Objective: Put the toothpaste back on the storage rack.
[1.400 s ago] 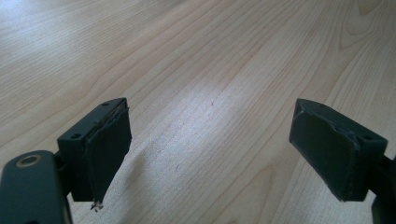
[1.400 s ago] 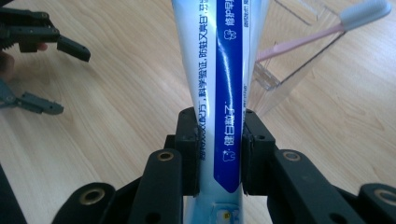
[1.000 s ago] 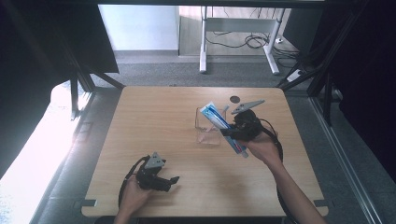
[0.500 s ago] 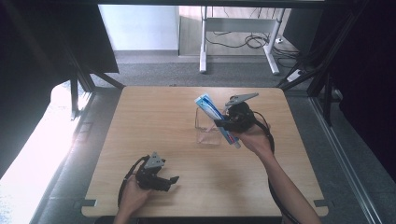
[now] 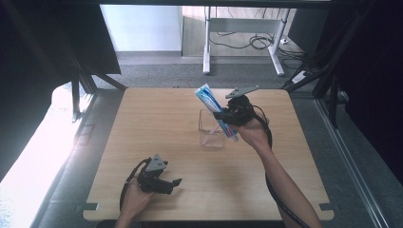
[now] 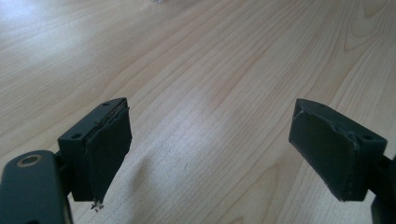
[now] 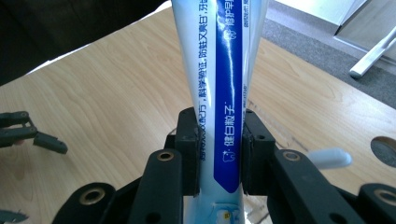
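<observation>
High view: the right gripper (image 5: 227, 115) sits around 1 o'clock from the table's middle, clamped on a blue-and-white toothpaste tube (image 5: 209, 102). The tube is tilted, its flat end pointing up toward 11 o'clock and its lower end slanting down past the gripper. It hangs right over the clear plastic container (image 5: 211, 129), which stands near the middle of the wooden table (image 5: 157, 123); can't tell if the tube's bottom end touches the container's rim or not.

Right gripper view shows the grip nicely: both black pads (image 7: 189, 154) press flat on the tube (image 7: 224, 70) from either side, with the tube rising straight up between them and the far table edge just behind it.

The left gripper (image 5: 164, 183) rests down at 7 o'clock, close to the near table edge, well apart from the container. In the left gripper view its jaws stand wide apart with nothing but bare wood between them.

Plenty of free tabletop at 9 o'clock and along the far edge at 11 o'clock. The floor beyond the far edge has a desk frame (image 5: 242, 42) with cables.
</observation>
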`<state>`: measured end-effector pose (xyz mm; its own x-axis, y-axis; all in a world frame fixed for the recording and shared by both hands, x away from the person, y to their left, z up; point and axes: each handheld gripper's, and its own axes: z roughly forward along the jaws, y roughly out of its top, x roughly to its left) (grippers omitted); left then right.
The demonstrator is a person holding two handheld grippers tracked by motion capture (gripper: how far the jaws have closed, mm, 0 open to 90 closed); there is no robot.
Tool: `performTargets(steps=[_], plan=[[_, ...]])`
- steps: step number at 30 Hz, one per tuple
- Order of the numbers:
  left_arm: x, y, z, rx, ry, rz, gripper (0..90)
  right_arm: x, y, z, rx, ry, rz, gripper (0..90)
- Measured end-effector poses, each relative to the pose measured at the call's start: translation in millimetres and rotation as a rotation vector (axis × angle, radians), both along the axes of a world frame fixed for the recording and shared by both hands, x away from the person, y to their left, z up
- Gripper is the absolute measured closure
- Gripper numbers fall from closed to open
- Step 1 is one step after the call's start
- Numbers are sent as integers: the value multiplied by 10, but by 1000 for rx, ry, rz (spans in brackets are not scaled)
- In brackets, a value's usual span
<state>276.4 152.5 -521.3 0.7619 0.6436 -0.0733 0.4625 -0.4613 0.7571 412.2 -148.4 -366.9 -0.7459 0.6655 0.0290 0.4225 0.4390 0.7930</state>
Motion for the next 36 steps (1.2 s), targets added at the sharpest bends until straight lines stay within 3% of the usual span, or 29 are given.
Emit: performTargets(steps=[19, 29, 36], plan=[[4, 9, -13, -5, 9, -1, 134, 307, 214, -37, 23, -29, -12, 737], [9, 13, -22, -6, 10, -1, 134, 445, 297, -154, 41, -41, -18, 737], [9, 19, -23, -6, 14, -3, 134, 528, 307, -293, 25, -36, -27, 737]])
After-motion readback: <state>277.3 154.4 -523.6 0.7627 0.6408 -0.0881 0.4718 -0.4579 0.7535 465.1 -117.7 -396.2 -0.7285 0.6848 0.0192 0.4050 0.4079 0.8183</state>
